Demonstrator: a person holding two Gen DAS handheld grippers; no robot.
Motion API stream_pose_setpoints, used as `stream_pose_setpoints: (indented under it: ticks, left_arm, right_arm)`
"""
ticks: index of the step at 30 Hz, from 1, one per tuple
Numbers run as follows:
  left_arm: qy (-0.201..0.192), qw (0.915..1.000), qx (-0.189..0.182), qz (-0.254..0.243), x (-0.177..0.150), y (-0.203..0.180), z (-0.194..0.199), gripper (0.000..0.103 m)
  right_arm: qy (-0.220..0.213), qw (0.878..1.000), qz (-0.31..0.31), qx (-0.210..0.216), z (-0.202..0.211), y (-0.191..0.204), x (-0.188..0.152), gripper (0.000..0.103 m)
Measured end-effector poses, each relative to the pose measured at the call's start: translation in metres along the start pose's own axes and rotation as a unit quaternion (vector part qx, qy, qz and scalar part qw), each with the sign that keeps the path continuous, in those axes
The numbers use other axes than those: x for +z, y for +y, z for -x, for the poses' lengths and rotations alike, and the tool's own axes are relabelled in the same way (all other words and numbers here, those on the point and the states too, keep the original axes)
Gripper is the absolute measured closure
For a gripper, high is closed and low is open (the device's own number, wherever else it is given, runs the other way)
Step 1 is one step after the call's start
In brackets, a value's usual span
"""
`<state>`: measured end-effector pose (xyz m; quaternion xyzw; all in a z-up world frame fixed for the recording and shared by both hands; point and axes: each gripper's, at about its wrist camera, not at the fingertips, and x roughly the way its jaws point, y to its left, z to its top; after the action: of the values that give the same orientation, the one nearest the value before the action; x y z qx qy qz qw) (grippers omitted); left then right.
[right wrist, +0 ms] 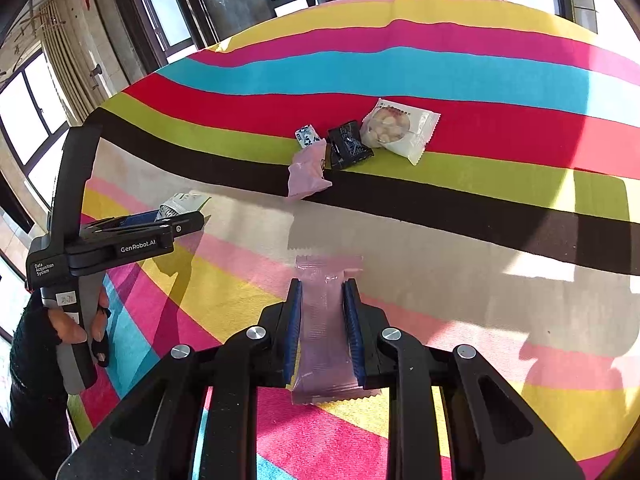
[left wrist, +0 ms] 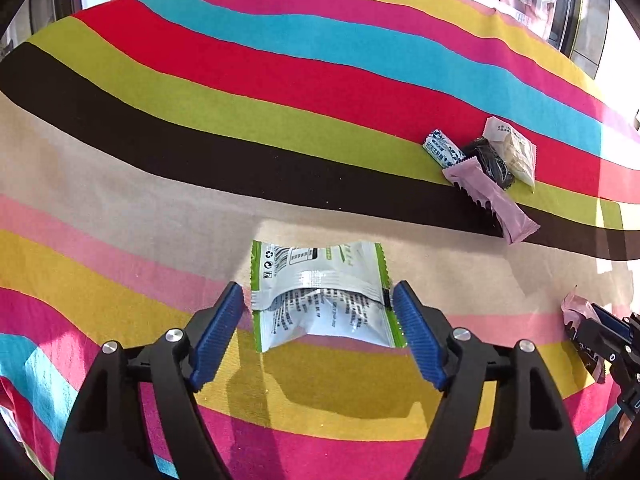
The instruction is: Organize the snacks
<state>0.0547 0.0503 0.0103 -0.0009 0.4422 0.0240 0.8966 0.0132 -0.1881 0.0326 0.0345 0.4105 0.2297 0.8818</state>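
A striped woven tablecloth (left wrist: pixel 280 92) covers the whole surface in bands of lime, red, cyan, magenta, yellow, beige and black; its weave is matte and lies flat, so packets should slide on it rather than snag; on the lime and black bands sits the gathered pile: a white pouch of pale round pieces (right wrist: pixel 400 130), crinkly with a clear round window, a glossy black wrapper (right wrist: pixel 347 146), a pink wrapper (right wrist: pixel 307 172) and a small blue-and-white candy packet (right wrist: pixel 306 136), all touching or overlapping

The left gripper (left wrist: pixel 320 312) stands half open around a silver-and-green foil packet (left wrist: pixel 320 292); its ribbed blue pads (left wrist: pixel 416 340) flank the serrated green side seals, the right one touching or nearly so, and whether they actually press I cannot tell, though the packet casts a shadow on the cloth beneath as if lifted; the right gripper (right wrist: pixel 322 332) is narrow, clamped on a translucent mauve bar wrapper (right wrist: pixel 324 320) with zigzag end seals, held well short of the pile

The step in hand looks like carrying both packets to the pile; I would firm the left grip first, squeezing across the puffed middle rather than the slippery flat seals, since foil buckles and slides; then bring each packet low over the cloth and set it beside the pile's edge, not on top, so the light wrappers already there are not knocked apart
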Motion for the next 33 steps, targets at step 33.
stream_pose_setpoints:
  ticks: [33]
  left_arm:
    - [-0.1,0.9949,-0.004,0.018,-0.078,0.044,0.097,0.056]
  right_arm:
    - [-0.003,0.999,0.018,0.03,0.007,0.025,0.0,0.083]
